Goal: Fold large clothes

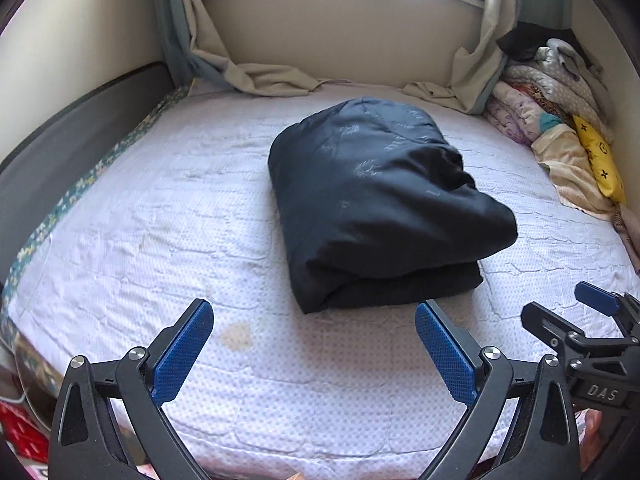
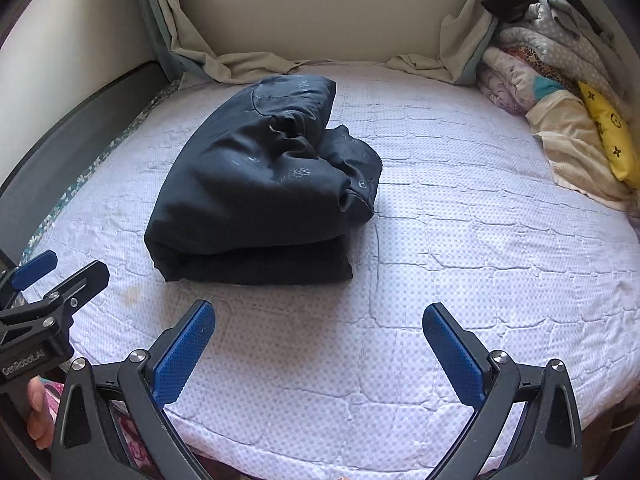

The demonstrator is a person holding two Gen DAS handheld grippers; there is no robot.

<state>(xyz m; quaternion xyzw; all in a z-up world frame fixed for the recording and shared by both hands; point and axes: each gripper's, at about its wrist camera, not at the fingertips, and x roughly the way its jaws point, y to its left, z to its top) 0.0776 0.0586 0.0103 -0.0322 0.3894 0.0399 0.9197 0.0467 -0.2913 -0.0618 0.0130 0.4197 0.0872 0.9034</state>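
A dark navy padded garment (image 1: 380, 200) lies folded into a thick bundle on the white quilted bed (image 1: 160, 220). My left gripper (image 1: 314, 316) is open, its blue pads (image 1: 184, 352) spread wide above the bed's near part, short of the bundle and touching nothing. In the right wrist view the same bundle (image 2: 260, 192) sits left of centre, layers stacked, a loose fold on its right side. My right gripper (image 2: 320, 320) is open too, hovering over bare quilt (image 2: 440, 240) in front and to the right of the bundle. Each gripper shows at the other view's edge.
A heap of folded blankets and a yellow cushion (image 1: 600, 160) fills the bed's far right corner. Curtains (image 1: 272, 76) drape onto the bed's far edge under a window. A dark bed frame (image 1: 60, 140) runs along the left. A hand (image 2: 38, 412) holds the left gripper's handle.
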